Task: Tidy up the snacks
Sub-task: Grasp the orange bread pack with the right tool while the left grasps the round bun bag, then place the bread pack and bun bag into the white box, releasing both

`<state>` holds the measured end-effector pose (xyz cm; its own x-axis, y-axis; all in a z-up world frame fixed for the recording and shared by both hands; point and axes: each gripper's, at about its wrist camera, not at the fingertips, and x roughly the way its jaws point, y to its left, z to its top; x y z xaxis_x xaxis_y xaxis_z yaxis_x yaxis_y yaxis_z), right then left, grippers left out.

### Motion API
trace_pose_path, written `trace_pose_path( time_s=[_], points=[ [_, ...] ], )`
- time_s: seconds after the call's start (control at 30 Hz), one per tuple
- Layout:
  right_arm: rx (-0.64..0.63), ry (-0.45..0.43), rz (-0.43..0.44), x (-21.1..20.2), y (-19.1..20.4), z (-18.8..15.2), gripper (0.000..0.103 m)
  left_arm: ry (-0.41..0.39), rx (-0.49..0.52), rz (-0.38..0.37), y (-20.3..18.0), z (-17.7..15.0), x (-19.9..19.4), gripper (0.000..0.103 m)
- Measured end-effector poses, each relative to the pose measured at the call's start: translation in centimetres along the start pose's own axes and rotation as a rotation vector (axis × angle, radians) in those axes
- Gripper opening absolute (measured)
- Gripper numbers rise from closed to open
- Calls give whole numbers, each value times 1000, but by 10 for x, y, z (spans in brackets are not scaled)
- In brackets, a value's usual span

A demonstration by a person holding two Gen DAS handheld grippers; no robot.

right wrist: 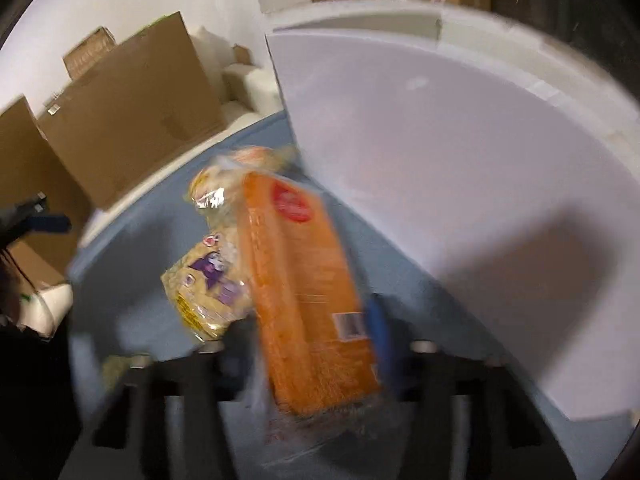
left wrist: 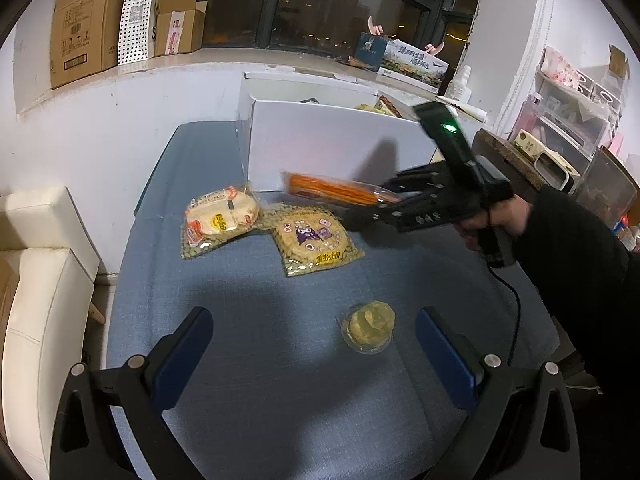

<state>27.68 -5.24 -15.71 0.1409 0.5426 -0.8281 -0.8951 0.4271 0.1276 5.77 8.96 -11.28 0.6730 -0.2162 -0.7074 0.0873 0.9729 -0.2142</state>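
Note:
My right gripper [left wrist: 384,204] is shut on a long orange snack pack [left wrist: 336,190] and holds it above the blue table, in front of the white box [left wrist: 328,144]. In the right wrist view the orange pack [right wrist: 304,288] sits between the fingers, blurred. Two yellow snack bags lie on the table: one with a purple print [left wrist: 316,240] [right wrist: 208,292] and one with red trim [left wrist: 220,218]. A small round jelly cup [left wrist: 368,326] lies close between my left gripper's [left wrist: 314,344] open, empty fingers.
The white box holds some snacks [left wrist: 380,106] at its back. Cardboard boxes [left wrist: 88,20] stand on the window ledge. A cream chair [left wrist: 44,280] is left of the table [left wrist: 260,360]. Shelves with clutter [left wrist: 568,120] are to the right.

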Motion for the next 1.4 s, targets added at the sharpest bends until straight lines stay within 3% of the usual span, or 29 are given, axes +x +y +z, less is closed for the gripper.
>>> trace_pose_path(
  time_s=[0.1, 0.17, 0.2, 0.4, 0.67, 0.87, 1.03, 1.23, 1.4],
  points=[
    [12, -25, -41, -13, 7, -13, 39, -7, 5, 15, 3, 5, 3, 103],
    [40, -64, -78, -26, 12, -23, 18, -9, 5, 16, 8, 10, 7, 103],
    [72, -95, -99, -37, 15, -29, 14, -12, 4, 26, 11, 13, 9, 103],
    [233, -169, -143, -76, 28, -63, 13, 2, -34, 98, 37, 47, 43, 103],
    [382, -220, -190, -113, 77, -94, 13, 91, -189, 222, 75, 94, 114, 103],
    [441, -244, -224, -126, 97, -116, 13, 172, -248, 305, 89, 96, 151, 101],
    [457, -244, -256, -133, 99, -125, 13, 155, -200, 290, 87, 91, 150, 81],
    [466, -255, -262, -136, 95, -125, 13, 127, -185, 216, 86, 88, 133, 80],
    [454, -266, -254, -134, 96, -118, 13, 43, -142, 146, 68, 89, 94, 80]
  ],
)
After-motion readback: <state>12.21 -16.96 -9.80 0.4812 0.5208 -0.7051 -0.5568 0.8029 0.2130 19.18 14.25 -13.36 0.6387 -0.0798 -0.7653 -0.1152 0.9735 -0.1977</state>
